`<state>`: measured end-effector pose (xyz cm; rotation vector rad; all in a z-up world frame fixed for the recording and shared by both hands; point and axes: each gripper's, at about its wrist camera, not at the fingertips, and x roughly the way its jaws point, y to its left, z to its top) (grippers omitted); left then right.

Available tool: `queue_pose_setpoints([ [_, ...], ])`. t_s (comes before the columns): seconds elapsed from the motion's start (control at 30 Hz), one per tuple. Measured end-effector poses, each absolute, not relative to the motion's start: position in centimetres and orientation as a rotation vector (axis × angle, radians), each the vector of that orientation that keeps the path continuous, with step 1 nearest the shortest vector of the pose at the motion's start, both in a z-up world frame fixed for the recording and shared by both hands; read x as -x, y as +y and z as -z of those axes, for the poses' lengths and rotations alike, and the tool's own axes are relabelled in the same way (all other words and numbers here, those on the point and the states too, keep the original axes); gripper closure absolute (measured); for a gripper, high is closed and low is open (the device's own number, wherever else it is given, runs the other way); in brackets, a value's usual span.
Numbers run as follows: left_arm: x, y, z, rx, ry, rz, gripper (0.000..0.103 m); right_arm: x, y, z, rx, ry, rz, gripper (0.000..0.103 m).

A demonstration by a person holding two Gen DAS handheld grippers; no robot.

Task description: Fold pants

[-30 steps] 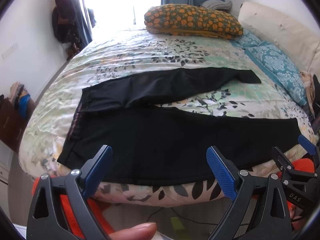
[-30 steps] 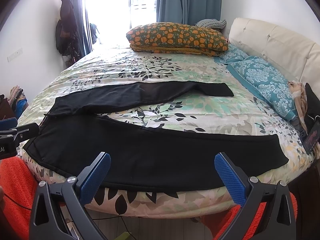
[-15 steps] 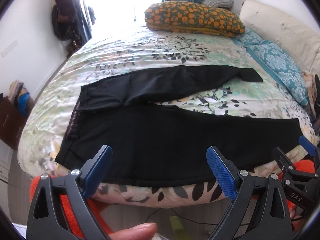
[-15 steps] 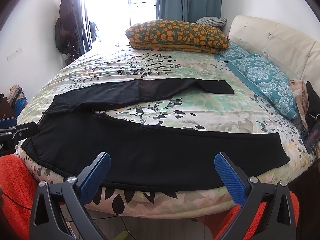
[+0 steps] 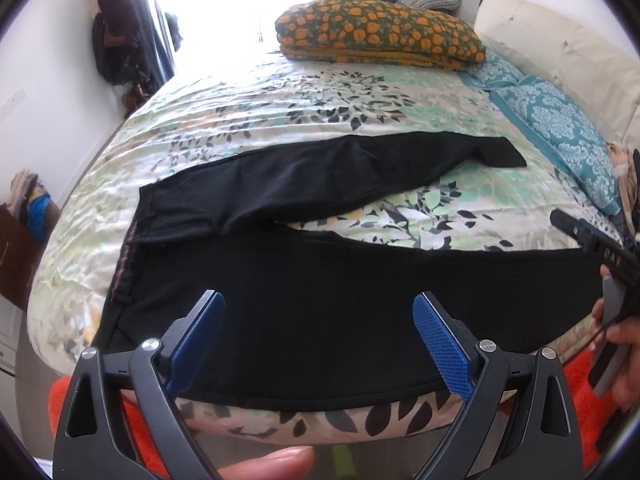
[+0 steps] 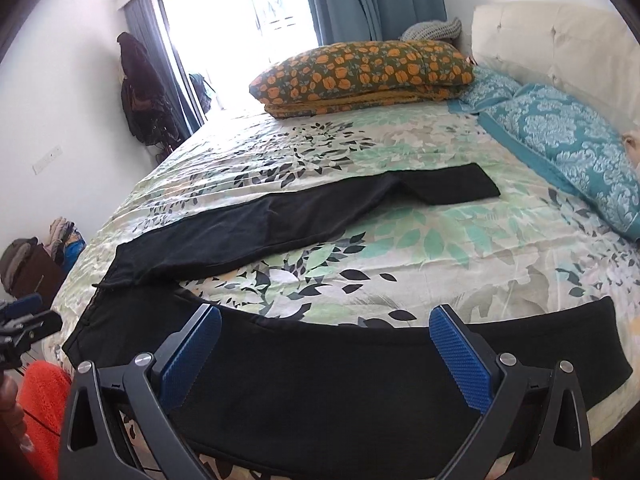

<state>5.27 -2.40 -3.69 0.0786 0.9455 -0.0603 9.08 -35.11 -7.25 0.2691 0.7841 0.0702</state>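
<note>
Black pants (image 5: 320, 304) lie spread flat on the floral bedspread (image 5: 280, 104), waistband at the left, legs splayed to the right. The near leg runs along the bed's front edge; the far leg (image 5: 340, 172) angles toward the pillows. My left gripper (image 5: 320, 336) is open and empty, just above the near leg's upper part. My right gripper (image 6: 326, 348) is open and empty over the near leg (image 6: 360, 380), further toward the hem (image 6: 616, 344). The right gripper's body shows at the right edge of the left wrist view (image 5: 600, 256).
An orange-flowered folded quilt (image 6: 360, 72) and teal pillows (image 6: 568, 140) lie at the bed's far and right sides, by a cream headboard (image 6: 560, 40). Clothes hang on the left wall (image 6: 140, 92). A pile of things (image 6: 36, 264) sits on the floor at the left.
Both grippers have moved forward and closer over the near leg; the pants look larger in both views. The right gripper has turned leftward. The pants have not moved.
</note>
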Motion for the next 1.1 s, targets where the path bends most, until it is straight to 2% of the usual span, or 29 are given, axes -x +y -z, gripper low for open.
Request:
queue_pose_setpoints([
  [0.13, -6.0, -2.4, 6.1, -0.080, 1.010, 0.052, 0.007, -15.4, -44.6, 9.4, -0.398, 0.788, 0.082, 0.000],
  [0.37, -8.5, -3.2, 9.1, -0.093, 1.098, 0.022, 0.007, -29.0, -57.2, 18.2, -0.931, 0.845, 0.114, 0.000],
  [0.47, -9.2, -3.2, 9.2, -0.113, 1.097, 0.010, 0.007, -33.0, -58.6, 21.1, -0.946, 0.867, 0.188, 0.001],
  [0.57, -10.0, -2.7, 9.7, -0.110, 1.109, -0.014, 0.007, -36.1, -58.5, 21.6, -0.864, 0.848, 0.202, 0.003],
  [0.6, -10.3, -2.4, 10.0, -0.107, 1.119, -0.022, 0.007, -37.4, -58.2, 21.7, -0.803, 0.885, 0.200, 0.024],
  [0.63, -10.6, -2.2, 10.4, -0.104, 1.130, -0.031, 0.007, -38.7, -57.8, 21.5, -0.672, 0.954, 0.260, 0.072],
  [0.67, -10.7, -2.0, 10.7, -0.102, 1.140, -0.041, 0.007, -39.7, -57.5, 20.8, -0.554, 0.977, 0.295, 0.095],
  [0.77, -10.8, -1.5, 11.3, -0.094, 1.153, -0.059, 0.007, -41.4, -56.6, 17.6, -0.214, 0.905, 0.350, 0.094],
  [0.87, -11.0, -1.9, 12.0, -0.103, 1.178, -0.058, 0.007, -43.2, -56.0, 18.4, -0.090, 0.954, 0.328, 0.091],
  [0.9, -11.0, -2.1, 12.1, -0.108, 1.184, -0.055, 0.007, -43.5, -56.1, 19.1, -0.095, 0.981, 0.323, 0.084],
  [0.97, -10.9, -2.6, 12.0, -0.117, 1.178, -0.043, 0.007, -43.1, -56.6, 19.9, -0.128, 1.007, 0.330, 0.049],
  [1.0, -10.8, -2.9, 11.8, -0.123, 1.170, -0.037, 0.007, -42.4, -56.9, 19.8, -0.147, 0.984, 0.349, 0.020],
  [1.03, -10.7, -3.0, 11.6, -0.129, 1.162, -0.034, 0.007, -41.4, -57.1, 19.4, -0.163, 0.946, 0.375, 0.012],
  [1.1, -10.6, -3.1, 11.4, -0.130, 1.151, -0.030, 0.007, -39.2, -57.0, 18.2, -0.191, 0.901, 0.428, 0.012],
])
